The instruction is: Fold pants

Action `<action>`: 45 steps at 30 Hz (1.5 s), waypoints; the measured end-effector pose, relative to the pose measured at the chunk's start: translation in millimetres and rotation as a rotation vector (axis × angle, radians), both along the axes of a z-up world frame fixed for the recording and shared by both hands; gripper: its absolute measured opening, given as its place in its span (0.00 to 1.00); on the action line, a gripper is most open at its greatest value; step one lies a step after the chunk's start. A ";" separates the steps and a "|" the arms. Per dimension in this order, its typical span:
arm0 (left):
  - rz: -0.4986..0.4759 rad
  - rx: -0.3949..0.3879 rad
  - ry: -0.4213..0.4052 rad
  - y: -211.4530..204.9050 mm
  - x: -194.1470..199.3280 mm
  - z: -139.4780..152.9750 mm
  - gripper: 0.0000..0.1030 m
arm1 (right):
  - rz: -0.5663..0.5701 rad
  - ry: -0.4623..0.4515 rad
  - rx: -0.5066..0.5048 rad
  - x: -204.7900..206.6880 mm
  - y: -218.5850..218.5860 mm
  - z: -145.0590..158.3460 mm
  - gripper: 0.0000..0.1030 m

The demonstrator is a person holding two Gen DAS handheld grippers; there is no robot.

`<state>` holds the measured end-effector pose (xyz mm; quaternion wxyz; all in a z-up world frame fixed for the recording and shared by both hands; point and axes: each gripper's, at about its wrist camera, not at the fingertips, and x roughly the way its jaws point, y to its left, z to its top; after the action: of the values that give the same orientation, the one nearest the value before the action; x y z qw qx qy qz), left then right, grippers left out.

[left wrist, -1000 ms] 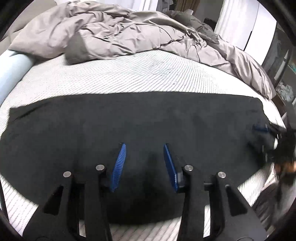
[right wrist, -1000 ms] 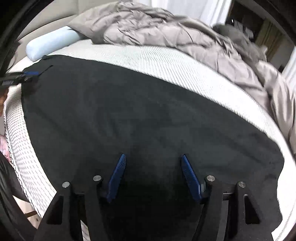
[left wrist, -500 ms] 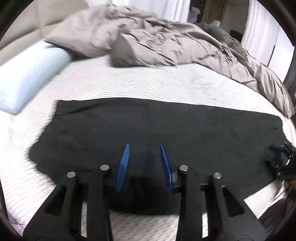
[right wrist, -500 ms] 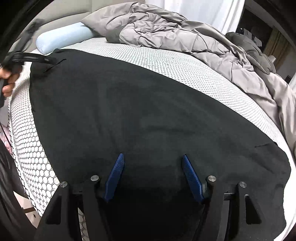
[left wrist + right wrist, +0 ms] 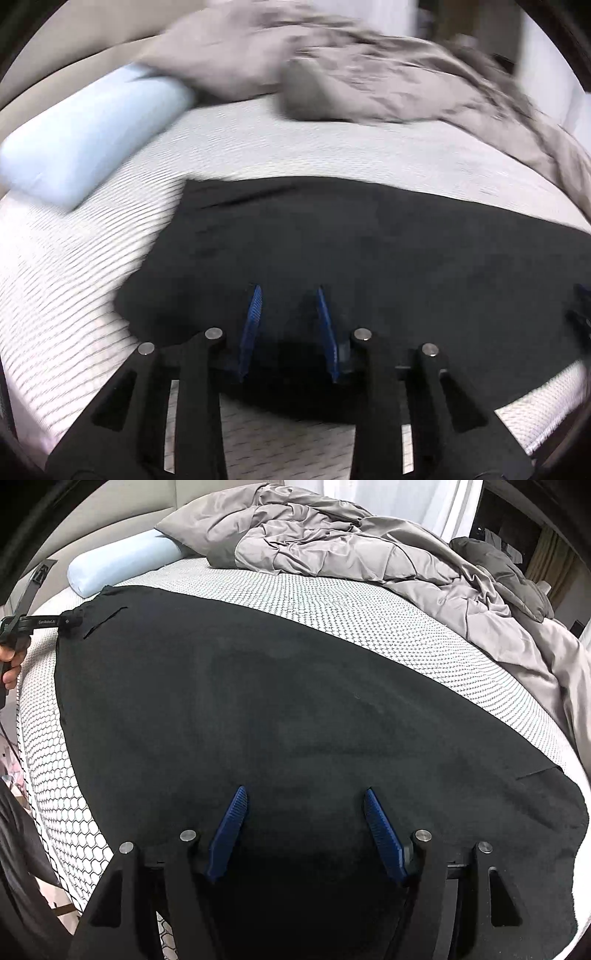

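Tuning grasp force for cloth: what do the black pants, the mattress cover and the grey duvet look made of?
Pants: soft matte fabric, maybe fleece or brushed knit; faint nap, no sheen.
Mattress cover: knitted or quilted white textile; raised honeycomb pattern.
Duvet: smooth woven cloth with padding, probably polyester or cotton; slight sheen, puffy stitched creases.
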<state>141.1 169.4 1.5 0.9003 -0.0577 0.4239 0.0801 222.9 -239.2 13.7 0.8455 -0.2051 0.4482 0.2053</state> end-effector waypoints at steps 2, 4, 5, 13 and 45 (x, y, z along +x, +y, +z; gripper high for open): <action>-0.041 0.059 0.057 -16.3 17.3 -10.8 0.27 | 0.003 -0.002 -0.001 -0.5 1.2 -0.2 0.65; -0.028 0.107 0.080 -15.6 27.0 -21.5 0.33 | 0.008 0.000 0.001 -1.4 1.0 -0.2 0.65; -0.004 0.093 0.077 -9.3 27.2 -21.9 0.41 | 0.007 0.002 0.003 -1.4 0.6 0.0 0.65; 0.225 -0.003 0.051 28.3 3.2 -14.0 0.31 | -0.023 0.000 0.011 -3.1 -15.3 0.5 0.70; -0.659 -0.026 0.084 -315.0 19.6 -15.0 0.71 | -0.004 0.009 -0.069 -24.9 -37.1 -1.7 0.78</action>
<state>160.7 -145.6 -13.5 0.8586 0.0743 0.4578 -0.2186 198.0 -276.3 12.0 0.8361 -0.2324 0.4594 0.1892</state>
